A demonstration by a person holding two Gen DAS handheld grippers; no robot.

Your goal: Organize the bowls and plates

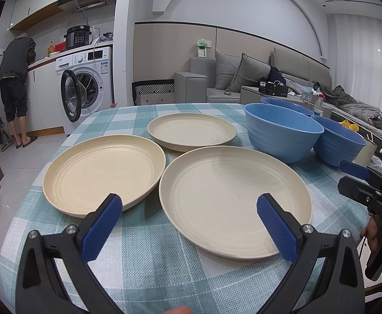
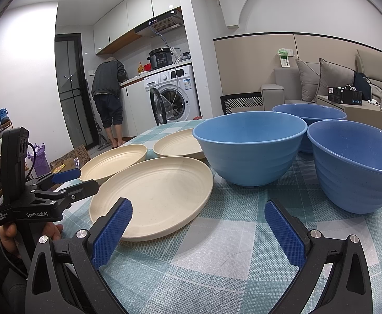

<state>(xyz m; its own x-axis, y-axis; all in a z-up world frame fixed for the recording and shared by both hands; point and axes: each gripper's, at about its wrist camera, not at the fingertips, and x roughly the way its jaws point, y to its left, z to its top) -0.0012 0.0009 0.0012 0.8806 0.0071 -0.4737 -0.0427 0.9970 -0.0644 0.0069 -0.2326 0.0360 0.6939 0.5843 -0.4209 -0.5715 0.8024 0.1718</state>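
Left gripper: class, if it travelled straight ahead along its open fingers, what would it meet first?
Probably the nearest cream plate. The left gripper is open, its right finger already over that plate's near rim; the plate beside it lies left of centre. Height above the checked tablecloth is unclear.

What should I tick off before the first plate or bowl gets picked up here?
1. Left claw open, holding nothing: ok.
2. Right claw open, holding nothing: ok.
3. Three cream plates lie flat and unstacked, nearest plate in front of the left claw: ok.
4. Three blue bowls upright and not nested, nearest bowl beside the right claw: ok.
5. Bowls empty: far bowl cannot tell, its bottom is hidden.
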